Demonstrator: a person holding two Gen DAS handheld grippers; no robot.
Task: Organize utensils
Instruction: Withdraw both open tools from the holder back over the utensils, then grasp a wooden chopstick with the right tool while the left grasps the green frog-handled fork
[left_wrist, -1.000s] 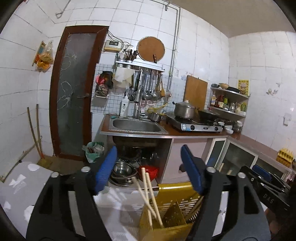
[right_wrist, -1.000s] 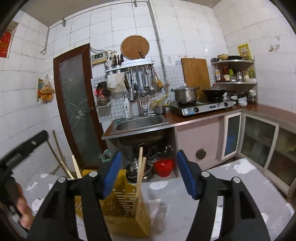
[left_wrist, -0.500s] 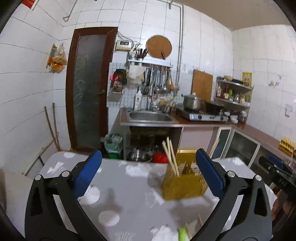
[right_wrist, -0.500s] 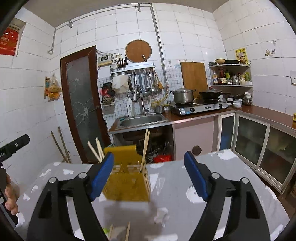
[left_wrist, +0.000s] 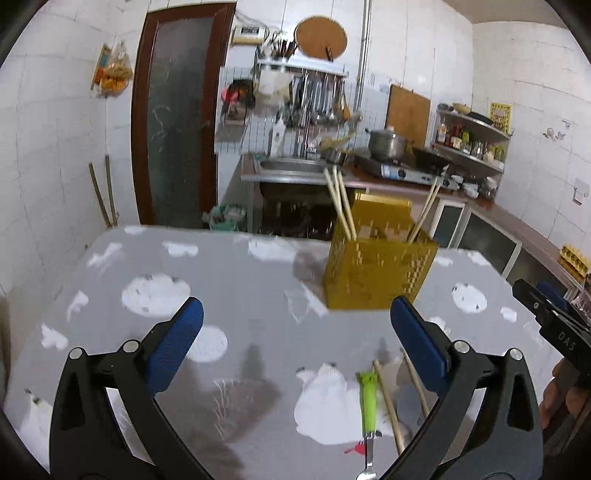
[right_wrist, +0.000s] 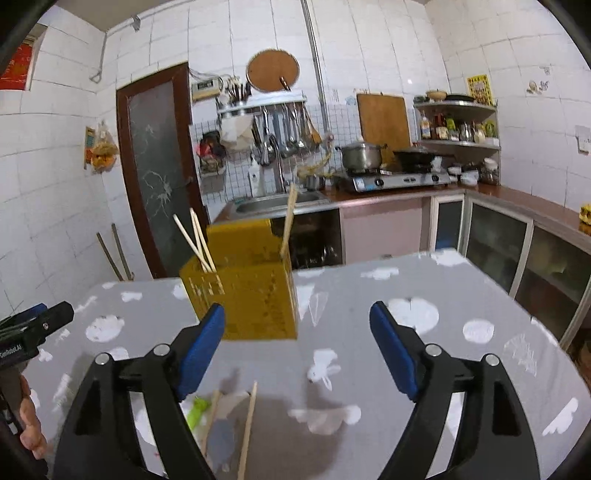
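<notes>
A yellow perforated utensil holder (left_wrist: 376, 269) stands on the grey table, with wooden chopsticks (left_wrist: 341, 206) sticking up in it. It also shows in the right wrist view (right_wrist: 245, 295). A green-handled fork (left_wrist: 368, 406) and two loose chopsticks (left_wrist: 388, 402) lie on the table near me; the right wrist view shows the green handle (right_wrist: 195, 410) and a chopstick (right_wrist: 248, 424). My left gripper (left_wrist: 293, 343) is open and empty above the table. My right gripper (right_wrist: 297, 347) is open and empty, to the right of the holder.
The table (left_wrist: 229, 280) has a grey cloth with white patches and ends at a far edge. Beyond it are a sink counter (right_wrist: 280, 203), a stove with pots (right_wrist: 391, 177), a dark door (left_wrist: 177, 122) and cabinets (right_wrist: 517, 247) on the right.
Both grippers have pulled back from the yellow holder and tilted down. The holder now stands farther off, and the fork and loose chopsticks have come into view.
</notes>
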